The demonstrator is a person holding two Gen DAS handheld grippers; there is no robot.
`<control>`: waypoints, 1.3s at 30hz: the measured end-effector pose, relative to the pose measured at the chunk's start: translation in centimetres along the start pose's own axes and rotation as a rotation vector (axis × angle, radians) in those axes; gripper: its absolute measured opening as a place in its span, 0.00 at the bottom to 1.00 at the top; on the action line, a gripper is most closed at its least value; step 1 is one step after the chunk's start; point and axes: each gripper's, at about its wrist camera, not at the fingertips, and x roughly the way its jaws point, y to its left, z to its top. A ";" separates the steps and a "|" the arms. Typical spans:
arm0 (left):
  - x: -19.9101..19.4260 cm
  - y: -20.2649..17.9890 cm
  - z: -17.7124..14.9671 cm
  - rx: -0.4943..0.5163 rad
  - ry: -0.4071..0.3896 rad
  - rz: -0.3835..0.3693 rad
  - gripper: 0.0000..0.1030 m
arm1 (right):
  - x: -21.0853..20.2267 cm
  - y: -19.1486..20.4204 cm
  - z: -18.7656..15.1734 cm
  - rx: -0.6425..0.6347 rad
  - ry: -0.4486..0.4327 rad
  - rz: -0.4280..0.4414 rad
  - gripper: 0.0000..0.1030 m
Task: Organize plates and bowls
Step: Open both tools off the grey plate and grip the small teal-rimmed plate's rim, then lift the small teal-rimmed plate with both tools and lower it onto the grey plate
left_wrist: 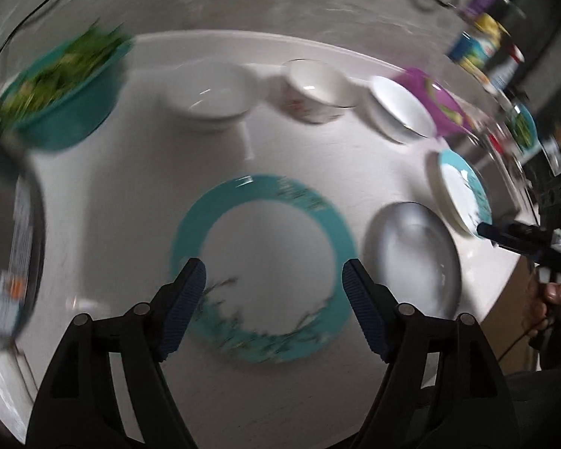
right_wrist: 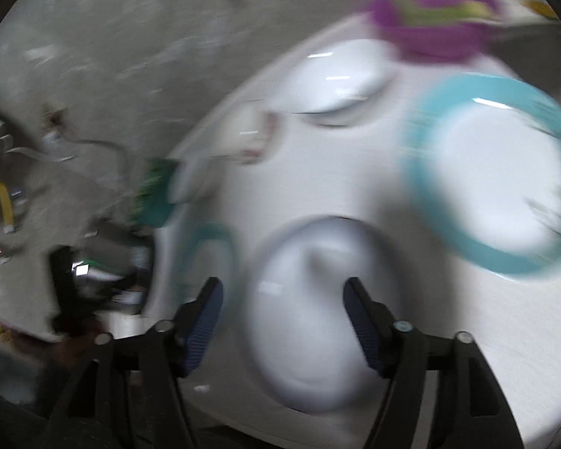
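below the left gripper [left_wrist: 273, 280] (jaws apart) a teal-rimmed plate [left_wrist: 263, 267] lies flat; right gripper [right_wrist: 282, 299] likewise apart.

- teal-rimmed plates: 2 – one [left_wrist: 261, 273], another [left_wrist: 463, 194]
- white bowls: 3 – [left_wrist: 209, 93], [left_wrist: 318, 89], [left_wrist: 400, 108]
- white plate: 1 [left_wrist: 415, 258]
- teal bowl: 1 [left_wrist: 60, 89]
- purple bowl: 1 [left_wrist: 437, 104]
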 end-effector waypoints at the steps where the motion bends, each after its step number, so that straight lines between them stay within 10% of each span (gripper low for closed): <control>1: -0.1 0.7 -0.4 -0.019 -0.002 -0.004 0.72 | 1.0 0.9 0.4 -0.013 0.014 0.032 0.71; 9: 3.1 4.6 -3.0 -0.163 0.040 -0.025 0.72 | 13.0 4.8 2.4 -0.083 0.204 0.067 0.62; 25: 6.9 8.2 -3.2 -0.235 0.135 -0.034 0.72 | 19.0 3.7 2.7 -0.080 0.344 0.022 0.56; 36: 7.6 5.7 -2.7 -0.115 0.134 0.062 0.70 | 20.6 4.5 2.2 -0.145 0.372 -0.006 0.16; 39: 7.4 6.3 -2.6 -0.135 0.127 0.065 0.54 | 20.6 4.4 2.2 -0.148 0.381 -0.032 0.12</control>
